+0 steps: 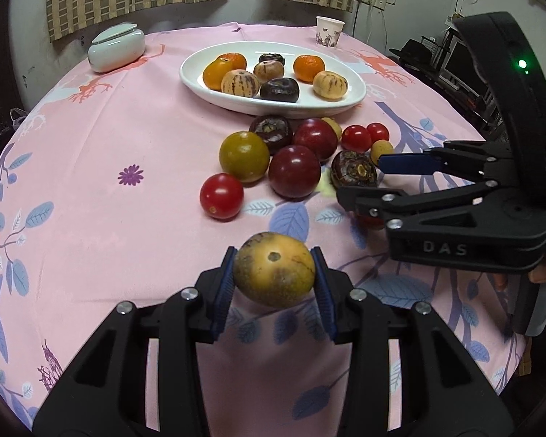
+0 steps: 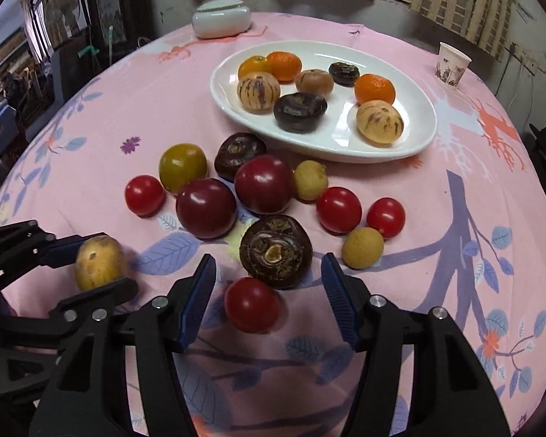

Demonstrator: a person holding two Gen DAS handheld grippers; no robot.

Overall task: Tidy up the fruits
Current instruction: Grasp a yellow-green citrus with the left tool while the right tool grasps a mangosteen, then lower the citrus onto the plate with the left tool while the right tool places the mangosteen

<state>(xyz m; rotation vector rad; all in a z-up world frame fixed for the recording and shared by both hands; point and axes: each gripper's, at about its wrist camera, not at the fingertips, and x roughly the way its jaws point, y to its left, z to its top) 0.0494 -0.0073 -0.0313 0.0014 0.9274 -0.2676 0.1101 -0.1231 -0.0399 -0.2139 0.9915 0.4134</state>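
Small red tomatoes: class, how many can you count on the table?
4. One small red tomato lies left of the pile, two sit side by side on its right, and one rests between the open right tool's fingers. Others may be hidden behind fruit.

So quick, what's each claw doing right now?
Left claw: shut on the yellow-brown fruit, lifted off the cloth.
Right claw: open around a red cherry tomato, not gripping.

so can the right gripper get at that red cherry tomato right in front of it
Probably yes: the right gripper is open with the cherry tomato sitting between its pads, untouched. Only the dark water chestnut sits close behind it.
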